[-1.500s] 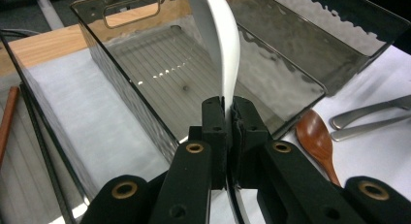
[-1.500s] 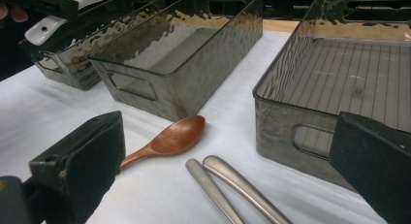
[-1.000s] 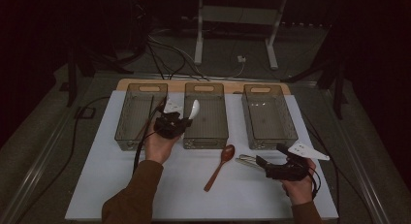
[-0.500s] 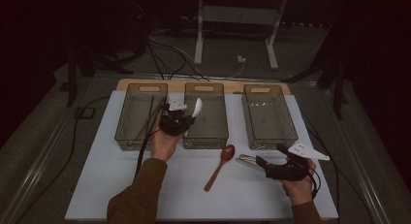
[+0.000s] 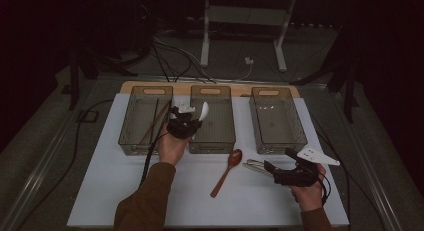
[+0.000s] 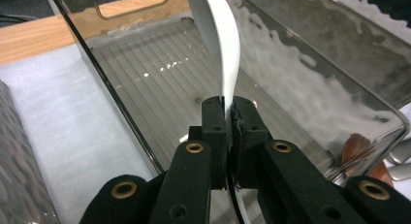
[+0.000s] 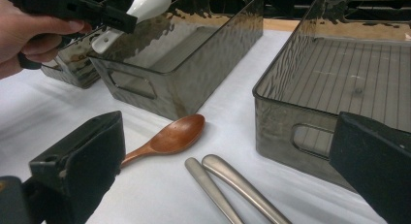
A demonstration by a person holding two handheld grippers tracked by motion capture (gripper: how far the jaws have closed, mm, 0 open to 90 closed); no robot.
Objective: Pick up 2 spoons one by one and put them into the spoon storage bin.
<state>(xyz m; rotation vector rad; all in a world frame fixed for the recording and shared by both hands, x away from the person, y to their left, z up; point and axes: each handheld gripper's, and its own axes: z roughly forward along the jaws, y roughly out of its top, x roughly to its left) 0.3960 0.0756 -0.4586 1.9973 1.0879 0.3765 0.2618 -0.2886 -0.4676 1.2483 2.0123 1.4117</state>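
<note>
Left gripper [image 5: 186, 122] clamps white spoon [image 5: 203, 111] by its thin handle over middle bin [image 5: 212, 141], at 12 o'clock from wooden spoon [image 5: 227, 165]. We risk it pivoting, probably. Right gripper [image 5: 280, 172] gapes wide, empty.

the metal handles [image 7: 228, 187] run off the bottom edge.

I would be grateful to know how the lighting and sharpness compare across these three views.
High view: dim, dark surroundings, only the white mat lit. Left gripper view: bright, white spoon sharp, the middle bin far wall hazy with glare. Right gripper view: wooden spoon crisp, its own near jaws blurred.
</note>
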